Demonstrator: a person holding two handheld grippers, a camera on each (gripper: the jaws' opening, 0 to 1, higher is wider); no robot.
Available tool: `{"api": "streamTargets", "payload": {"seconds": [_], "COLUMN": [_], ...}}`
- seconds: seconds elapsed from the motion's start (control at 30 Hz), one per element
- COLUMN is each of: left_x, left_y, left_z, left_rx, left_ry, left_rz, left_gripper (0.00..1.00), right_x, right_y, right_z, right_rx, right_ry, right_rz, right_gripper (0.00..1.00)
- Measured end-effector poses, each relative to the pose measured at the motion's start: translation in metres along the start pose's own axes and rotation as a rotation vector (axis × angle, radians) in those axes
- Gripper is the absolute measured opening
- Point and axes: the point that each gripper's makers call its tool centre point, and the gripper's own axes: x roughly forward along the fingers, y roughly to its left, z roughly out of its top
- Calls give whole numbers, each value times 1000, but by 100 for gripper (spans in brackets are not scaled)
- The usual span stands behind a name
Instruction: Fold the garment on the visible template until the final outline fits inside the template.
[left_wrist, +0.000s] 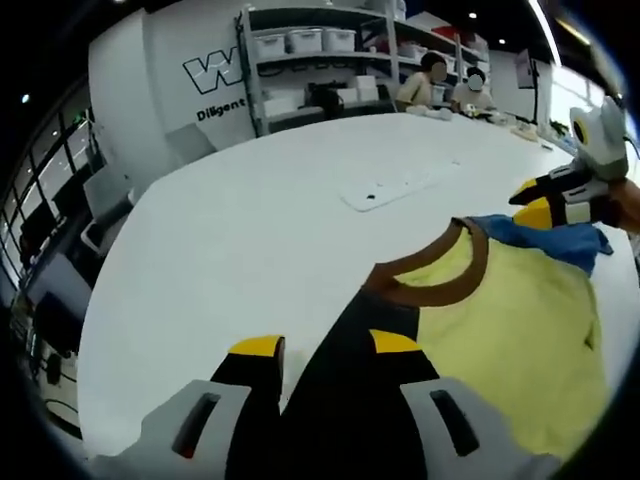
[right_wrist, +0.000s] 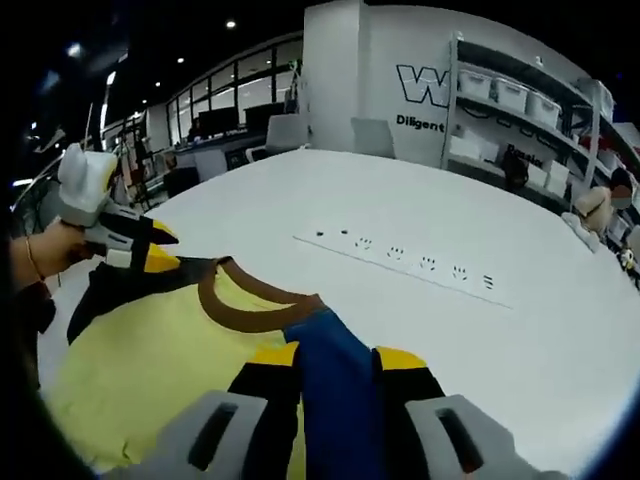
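Now I have both grippers on the shirt (left_wrist: 500, 330), which lies on the white desk (left_wrist: 250, 250). My left gripper (left_wrist: 325, 350) has its fingers clamped on the black sleeve (left_wrist: 340, 380) at six o'clock in the left gripper view; my right gripper (right_wrist: 325, 358) has its fingers clamped on the blue sleeve (right_wrist: 335, 390), likewise at six in the right gripper view. The yellow body spreads between them, brown collar (right_wrist: 245, 310) uppermost. I judge both sleeves are held ready to fold inward. A socket strip (right_wrist: 400, 258) lies beyond, at twelve. I cannot make out any template.
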Motion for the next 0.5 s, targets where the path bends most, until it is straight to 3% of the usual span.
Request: {"api": "streamTargets", "payload": {"seconds": [0.07,0.17,0.33,0.5], "left_x": [-3,-11,-23,-42], "left_y": [-1,-5,-16,-28], "left_z": [0,5,10,12], "left_rx": [3,-4,-25,-37], "left_ry": [0,-19,-46,-65], "left_rz": [0,-8,-37,-49], "left_gripper": [46,54,68,79], "right_x": [-4,-10,-21,-36], "right_y": [4,12,24,41], "right_z": [0,3,-2,-12], "right_rx": [16,41,43,103], "right_ry": [-1,-1,25,33], "right_rz": [12,40,65,87], "right_gripper": [41,51,64,73]}}
